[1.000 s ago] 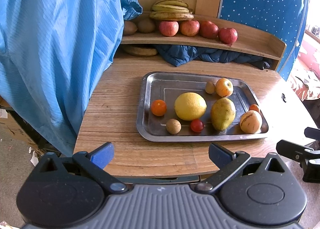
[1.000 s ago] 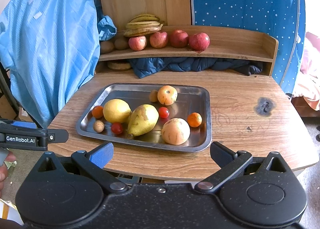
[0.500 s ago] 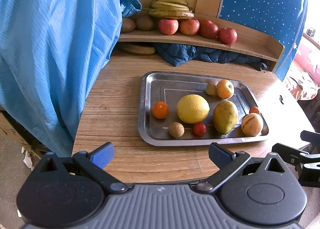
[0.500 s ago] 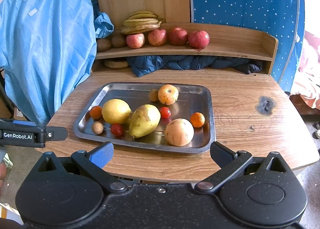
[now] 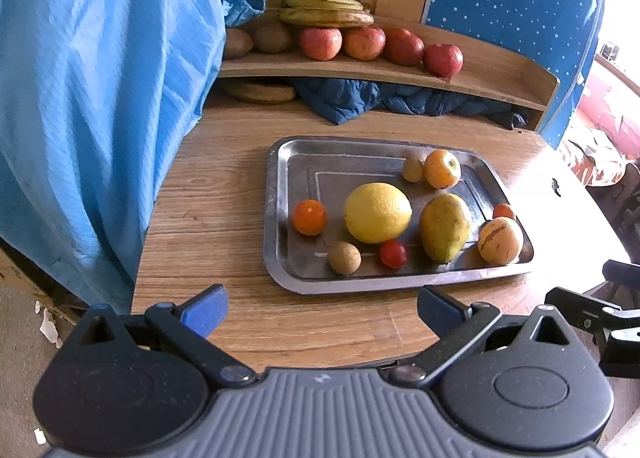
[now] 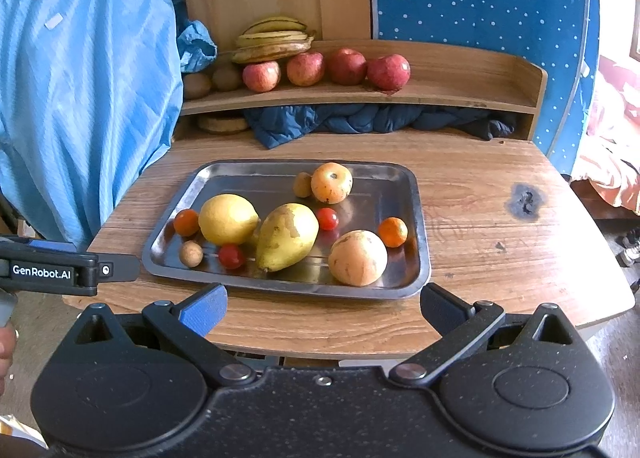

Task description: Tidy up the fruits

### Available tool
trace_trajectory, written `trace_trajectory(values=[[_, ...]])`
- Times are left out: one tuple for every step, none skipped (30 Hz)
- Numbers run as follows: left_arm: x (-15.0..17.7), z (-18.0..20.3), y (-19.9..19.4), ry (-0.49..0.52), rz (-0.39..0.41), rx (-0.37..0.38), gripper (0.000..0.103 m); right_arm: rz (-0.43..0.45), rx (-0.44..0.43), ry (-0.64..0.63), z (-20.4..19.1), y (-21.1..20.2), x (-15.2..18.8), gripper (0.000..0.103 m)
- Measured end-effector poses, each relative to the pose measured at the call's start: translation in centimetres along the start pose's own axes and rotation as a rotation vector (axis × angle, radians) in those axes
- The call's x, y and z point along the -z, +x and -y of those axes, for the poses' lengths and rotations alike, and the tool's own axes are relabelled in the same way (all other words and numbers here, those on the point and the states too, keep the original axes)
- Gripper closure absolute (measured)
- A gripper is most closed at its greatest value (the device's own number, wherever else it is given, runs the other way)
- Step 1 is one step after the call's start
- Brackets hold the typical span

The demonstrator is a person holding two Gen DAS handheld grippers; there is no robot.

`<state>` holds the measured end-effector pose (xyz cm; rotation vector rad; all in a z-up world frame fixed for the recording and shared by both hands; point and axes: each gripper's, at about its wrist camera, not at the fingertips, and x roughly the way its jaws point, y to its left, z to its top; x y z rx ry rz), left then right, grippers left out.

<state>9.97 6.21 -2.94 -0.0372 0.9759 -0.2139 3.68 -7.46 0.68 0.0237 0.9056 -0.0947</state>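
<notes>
Drawn slightly nearer the steel tray than half a second ago, both claws, with no fruit shifted on it. Left gripper (image 5: 320,308) spread wide and empty, poised off the near edge of the round wooden table (image 5: 208,217); right gripper (image 6: 322,308) likewise wide and empty, just short of the same edge. Ahead of both, resting on the table's middle, the rectangular stainless steel tray (image 6: 416,193), its near rim just beyond the open fingertips. Crowded on it: large yellow lemon (image 6: 228,219) touching or nearly touching the mottled yellow-green pear (image 6: 287,236), small red cherry tomato (image 6: 231,256) tucked at the pear's near left side, pale striped round melon-like fruit (image 6: 358,257) at the near right corner, small orange mandarin (image 6: 393,232) just beside it. Main risk, as a judgement: round fruit rolling on slick metal if nudged by a finger reaching for a neighbour, especially around the lemon and pear; also possible, a light tray sliding toward the table edge under a push. Back on the curved wooden shelf (image 6: 460,91), a row of red apples (image 6: 346,66) beneath yellow bananas (image 6: 276,39), likely the destination.
</notes>
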Motion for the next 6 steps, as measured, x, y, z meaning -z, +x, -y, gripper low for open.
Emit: trace_trajectory(values=[[-0.02,0.12,0.05,0.000,-0.002,0.002,0.001,-0.001,0.000,0.002,0.04,-0.04,0.04,0.001],[-0.05,0.24,0.11,0.000,-0.003,0.001,0.001,-0.003,0.000,0.003,0.11,-0.02,0.05,0.001],[-0.13,0.32,0.22,0.000,-0.005,0.000,0.001,-0.005,0.001,0.005,0.18,-0.01,0.05,0.001],[-0.17,0.43,0.34,-0.002,-0.008,-0.002,0.001,-0.006,0.003,0.008,0.30,0.02,0.03,0.001],[-0.24,0.56,0.47,-0.004,-0.011,-0.006,0.001,-0.007,0.003,0.010,0.42,0.05,-0.01,0.001],[-0.31,0.70,0.62,-0.006,-0.014,-0.010,0.001,-0.009,0.002,0.012,0.56,0.11,-0.06,0.001]])
